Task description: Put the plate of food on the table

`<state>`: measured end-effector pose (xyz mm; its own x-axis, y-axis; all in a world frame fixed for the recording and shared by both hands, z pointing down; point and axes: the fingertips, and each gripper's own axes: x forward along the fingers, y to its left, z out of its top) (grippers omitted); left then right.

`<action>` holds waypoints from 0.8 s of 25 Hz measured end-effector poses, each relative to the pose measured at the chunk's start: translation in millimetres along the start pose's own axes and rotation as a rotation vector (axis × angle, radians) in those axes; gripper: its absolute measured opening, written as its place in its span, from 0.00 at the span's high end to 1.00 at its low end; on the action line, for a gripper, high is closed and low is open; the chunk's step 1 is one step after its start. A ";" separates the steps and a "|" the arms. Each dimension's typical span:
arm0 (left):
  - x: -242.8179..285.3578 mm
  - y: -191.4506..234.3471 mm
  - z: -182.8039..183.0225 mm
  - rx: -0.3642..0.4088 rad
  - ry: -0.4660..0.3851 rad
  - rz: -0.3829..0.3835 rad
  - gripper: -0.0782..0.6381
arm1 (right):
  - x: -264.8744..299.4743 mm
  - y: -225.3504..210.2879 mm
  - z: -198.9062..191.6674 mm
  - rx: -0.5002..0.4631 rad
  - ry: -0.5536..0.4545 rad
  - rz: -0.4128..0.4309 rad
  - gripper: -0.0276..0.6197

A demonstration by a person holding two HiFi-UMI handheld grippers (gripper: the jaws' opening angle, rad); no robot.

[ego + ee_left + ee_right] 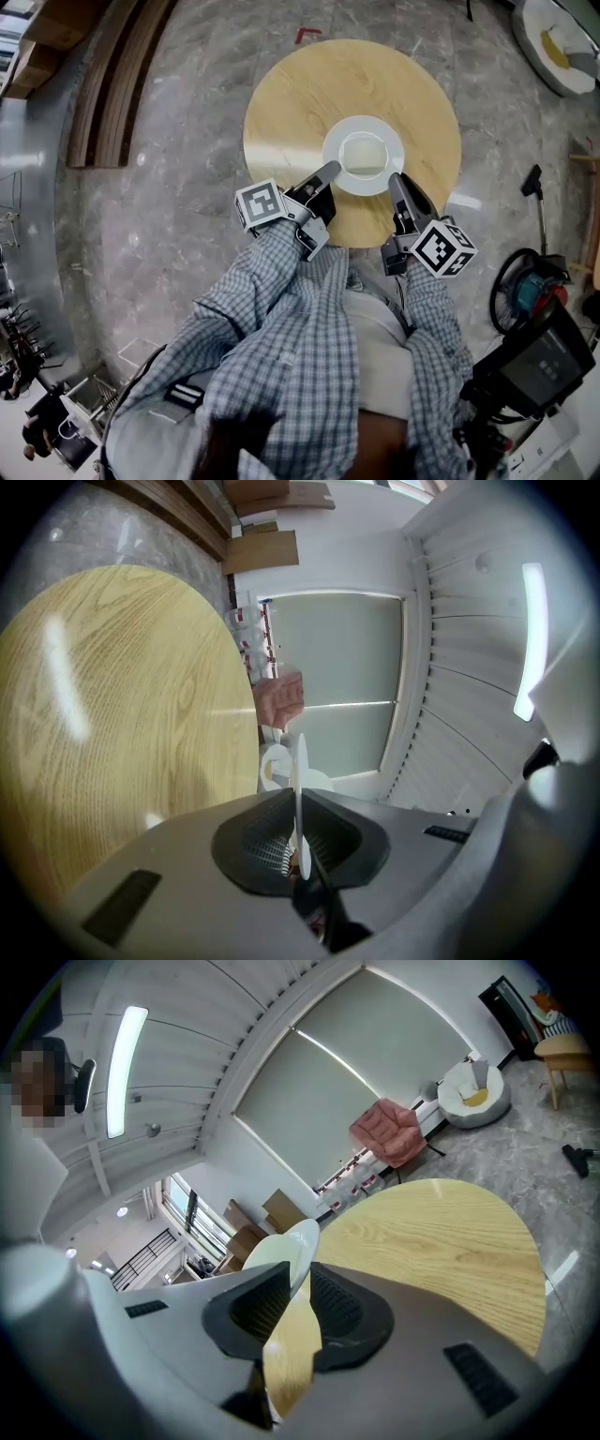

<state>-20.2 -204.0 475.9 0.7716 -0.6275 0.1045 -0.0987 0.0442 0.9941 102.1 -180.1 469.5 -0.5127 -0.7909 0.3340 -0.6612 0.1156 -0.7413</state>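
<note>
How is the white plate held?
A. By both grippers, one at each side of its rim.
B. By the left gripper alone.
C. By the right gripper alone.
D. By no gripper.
A: the left gripper and the right gripper each clamp the rim of the plate, on opposite sides.

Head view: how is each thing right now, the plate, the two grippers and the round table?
White round plate: held by its rim on two sides, over the table; can't tell if it touches.
Left gripper: fingers shut on the plate's rim.
Right gripper: fingers shut on the plate's rim.
Round light wooden table: standing, plate over its near part.
</note>
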 end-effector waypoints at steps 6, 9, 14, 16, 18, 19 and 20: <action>0.3 23.5 -2.4 -0.026 0.010 0.045 0.86 | 4.1 -14.3 -11.6 0.033 0.038 -0.035 0.85; -2.1 37.9 1.7 -0.035 0.015 0.084 0.86 | 12.0 -20.0 -18.2 0.039 0.063 -0.054 0.85; -2.0 56.5 1.8 -0.052 0.021 0.119 0.86 | 19.0 -33.2 -29.6 0.080 0.098 -0.075 0.85; -2.7 62.3 0.9 -0.052 0.025 0.136 0.86 | 20.3 -37.3 -34.6 0.080 0.111 -0.083 0.85; -4.7 66.2 1.2 -0.049 0.029 0.149 0.86 | 22.4 -38.7 -39.4 0.083 0.122 -0.089 0.85; -4.6 68.3 2.3 -0.047 0.032 0.155 0.86 | 24.5 -39.7 -41.0 0.084 0.127 -0.091 0.85; -3.3 71.4 4.1 -0.045 0.036 0.161 0.86 | 27.7 -42.0 -42.2 0.085 0.134 -0.096 0.85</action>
<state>-32.3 -201.9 546.4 0.7698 -0.5816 0.2628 -0.1953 0.1774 0.9646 92.6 -181.6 534.4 -0.5216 -0.7081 0.4759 -0.6646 -0.0126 -0.7471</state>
